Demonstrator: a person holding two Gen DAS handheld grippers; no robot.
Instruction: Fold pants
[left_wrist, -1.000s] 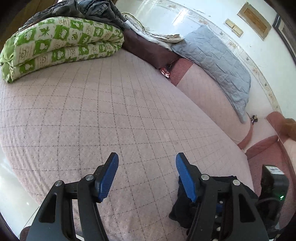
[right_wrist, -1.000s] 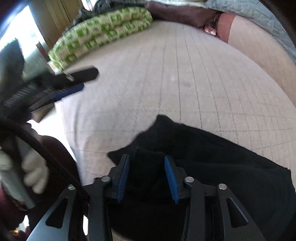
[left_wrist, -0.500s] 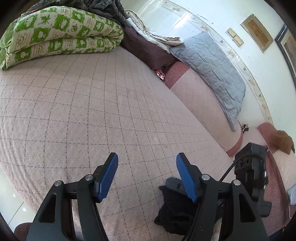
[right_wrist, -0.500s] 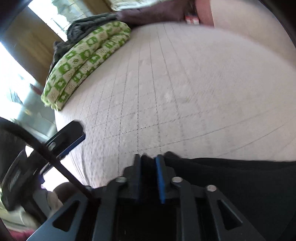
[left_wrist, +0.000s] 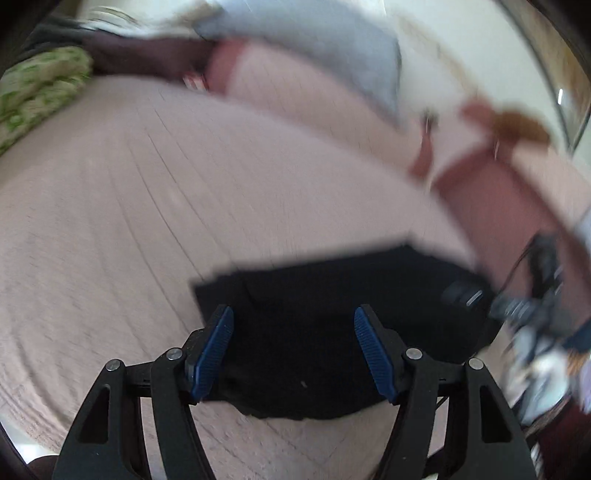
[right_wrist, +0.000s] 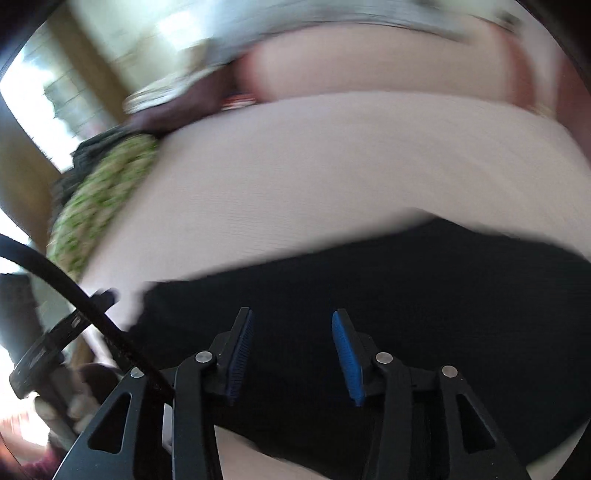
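Both hand-held grippers (left_wrist: 293, 345) (right_wrist: 291, 352) agape over black pants (left_wrist: 332, 295).

— What are my tongs made of?
— My left gripper (left_wrist: 293, 349) is matt black plastic, its pads (left_wrist: 375, 360) ribbed blue rubber, rivets bare metal.
— At twelve o'clock?
— The pants (left_wrist: 332, 295): matt black cloth. Beyond them the bedspread (left_wrist: 147, 206): quilted pink cloth. At ten o'clock, the quilt (right_wrist: 107, 195): soft green-printed cloth.
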